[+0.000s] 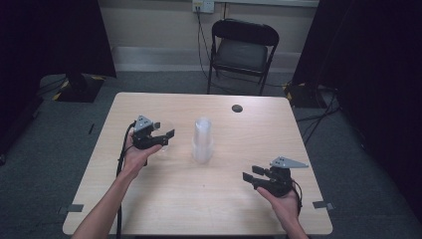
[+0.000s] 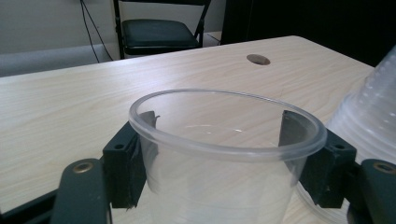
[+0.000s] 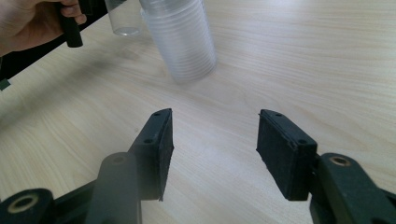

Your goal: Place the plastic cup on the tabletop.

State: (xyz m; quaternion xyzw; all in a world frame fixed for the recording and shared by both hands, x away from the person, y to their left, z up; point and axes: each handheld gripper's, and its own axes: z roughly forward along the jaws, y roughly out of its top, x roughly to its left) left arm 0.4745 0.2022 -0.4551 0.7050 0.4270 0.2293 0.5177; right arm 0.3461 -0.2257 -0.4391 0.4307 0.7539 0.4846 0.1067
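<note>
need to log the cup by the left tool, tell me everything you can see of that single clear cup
The single clear cup is thin see-through plastic with a rolled round rim, empty and upright, mouth up. It sits between the jaws of the left tool, one black pad at each side of its wall just under the rim. It stands on the pale wooden table, left of the upside-down cup stack.

Clear plastic cup [image 2: 224,154]: single, transparent, thick rolled rim, upright with mouth upward, empty. Sits on the left half of the light wooden table, between two black jaws, one at each side of its wall.

Stack of clear plastic cups [image 1: 203,139]: many nested together, standing mouth down near the table's middle, slightly frosted where the walls overlap. Just beside the single cup, on its right.
</note>
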